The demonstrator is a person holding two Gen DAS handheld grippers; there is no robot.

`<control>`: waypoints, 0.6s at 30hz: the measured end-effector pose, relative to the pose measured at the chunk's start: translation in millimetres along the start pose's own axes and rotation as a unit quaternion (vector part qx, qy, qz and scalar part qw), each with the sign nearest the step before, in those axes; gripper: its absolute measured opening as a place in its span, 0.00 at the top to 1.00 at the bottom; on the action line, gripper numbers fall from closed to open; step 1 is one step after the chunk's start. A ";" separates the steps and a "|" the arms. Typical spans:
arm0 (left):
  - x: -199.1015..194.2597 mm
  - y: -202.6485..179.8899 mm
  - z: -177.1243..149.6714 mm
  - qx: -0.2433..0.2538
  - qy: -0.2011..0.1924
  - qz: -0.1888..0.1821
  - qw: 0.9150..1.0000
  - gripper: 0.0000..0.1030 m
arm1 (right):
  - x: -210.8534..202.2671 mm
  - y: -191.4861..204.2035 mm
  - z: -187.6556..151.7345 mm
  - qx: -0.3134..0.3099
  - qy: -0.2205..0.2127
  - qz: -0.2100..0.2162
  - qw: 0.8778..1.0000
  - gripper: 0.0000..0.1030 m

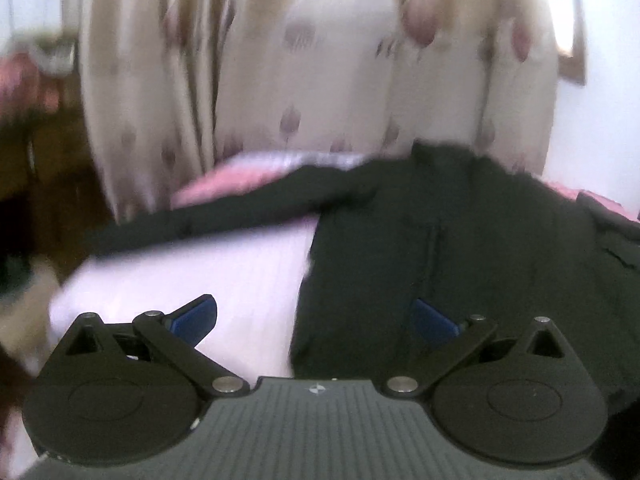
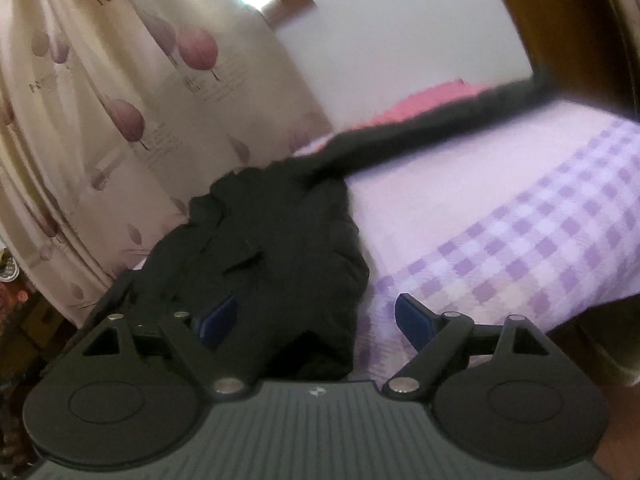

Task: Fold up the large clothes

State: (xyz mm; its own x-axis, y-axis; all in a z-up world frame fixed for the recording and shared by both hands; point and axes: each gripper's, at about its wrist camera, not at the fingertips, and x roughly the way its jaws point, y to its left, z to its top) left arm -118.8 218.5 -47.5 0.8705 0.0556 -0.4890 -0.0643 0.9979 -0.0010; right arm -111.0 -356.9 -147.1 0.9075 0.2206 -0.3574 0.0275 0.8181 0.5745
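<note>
A large black garment [image 1: 460,240] lies spread on the bed, blurred by motion, with one sleeve [image 1: 224,208] stretched out to the left. My left gripper [image 1: 314,318] hovers at the garment's near left edge, open wide, its blue pads [image 1: 196,316] pressing on nothing. In the right wrist view the same black garment [image 2: 260,260] lies bunched at the centre left, and its other sleeve [image 2: 440,124] runs to the upper right. My right gripper [image 2: 316,322] stands open over the garment's near right edge, the pads [image 2: 414,322] clear of the cloth.
The bed carries a lilac-and-white checked sheet [image 2: 520,232] and a pink blanket [image 2: 424,100] at the far side. A cream curtain with purple leaf prints [image 1: 304,60] hangs behind the bed. Brown wooden furniture [image 2: 568,20] stands at the right, and dark clutter [image 1: 24,128] at the left.
</note>
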 end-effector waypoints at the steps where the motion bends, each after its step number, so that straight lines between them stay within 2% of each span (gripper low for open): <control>1: 2.9 9.1 -6.1 -0.017 0.016 -0.007 1.000 0.00 | 4.3 -0.6 -1.7 0.010 0.005 0.007 1.000 0.22; 2: 6.0 17.4 -12.7 -0.034 0.032 -0.016 0.999 0.00 | 8.0 -0.4 -5.9 0.016 0.016 0.011 1.000 0.26; 4: 10.3 29.2 -25.5 -0.061 0.048 -0.038 0.996 0.01 | 20.4 0.1 -10.8 0.021 0.037 0.008 0.999 0.52; 7: 18.3 32.5 -37.0 -0.069 0.064 -0.071 0.993 0.01 | 27.2 2.3 -15.9 0.026 0.039 0.005 0.999 0.66; 11: 27.5 25.7 -48.1 -0.045 0.075 -0.099 0.991 0.21 | 27.0 6.0 -15.7 0.024 0.044 0.003 0.999 0.74; 14: 29.1 23.8 -48.1 -0.055 0.077 -0.134 0.987 0.61 | 27.3 5.8 -13.6 0.027 0.046 0.005 0.999 0.74; 15: 27.7 23.8 -46.4 -0.055 0.073 -0.133 0.987 0.68 | 27.0 5.3 -12.8 0.028 0.047 0.008 0.998 0.74; 18: 23.0 20.6 -41.8 -0.047 0.067 -0.131 0.988 0.72 | 25.3 0.0 -10.2 0.046 0.048 0.015 0.998 0.71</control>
State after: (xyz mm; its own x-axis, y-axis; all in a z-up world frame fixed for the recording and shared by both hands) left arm -120.4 238.9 -95.2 0.7918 -0.2151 -0.5717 0.1037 0.9697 -0.2214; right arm -92.4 -345.9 -163.7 0.8643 0.2982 -0.4050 0.0431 0.7584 0.6503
